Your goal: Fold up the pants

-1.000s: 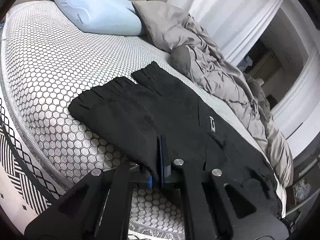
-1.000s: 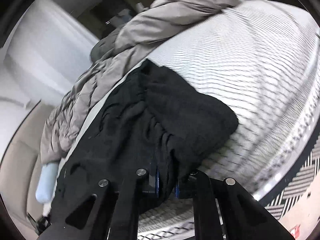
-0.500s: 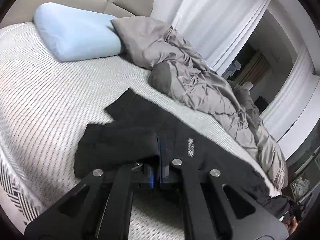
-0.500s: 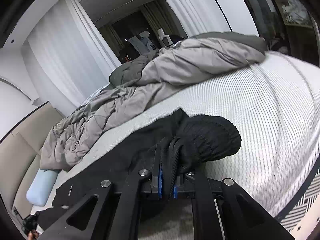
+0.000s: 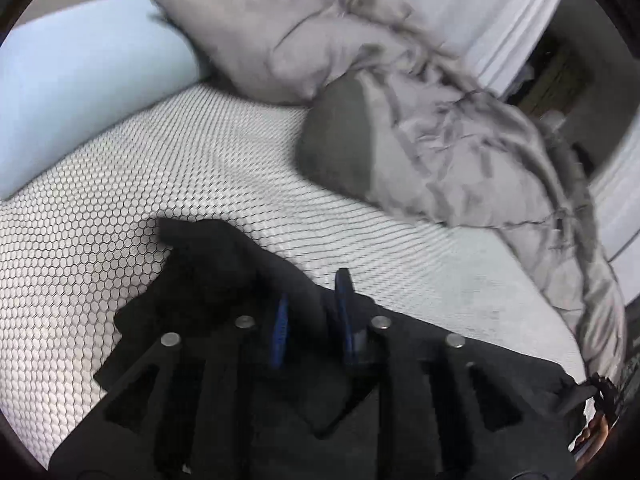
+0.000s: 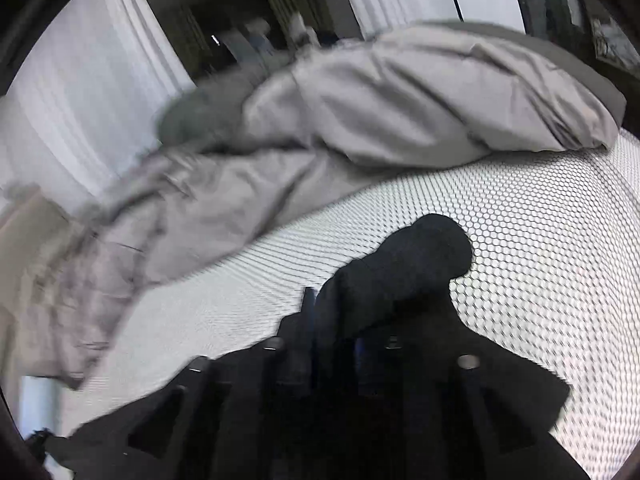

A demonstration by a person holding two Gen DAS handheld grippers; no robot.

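The black pants [image 5: 216,264] lie on the white honeycomb-patterned mattress [image 5: 120,208]. In the left wrist view my left gripper [image 5: 310,312] has its blue-padded fingers spread apart, with a fold of black cloth lying between them. In the right wrist view my right gripper [image 6: 332,320] also has its fingers parted, and a bunched end of the pants [image 6: 416,256] sticks up between and past them. Both views are blurred. The rest of the pants is hidden under the grippers.
A crumpled grey duvet [image 5: 460,128] lies along the far side of the bed; it also shows in the right wrist view [image 6: 360,112]. A light blue pillow [image 5: 80,80] lies at the head. White curtains [image 6: 80,80] hang behind.
Both grippers carried the pants edge across the bed toward the duvet and have opened; half a second ago each was shut on the cloth.
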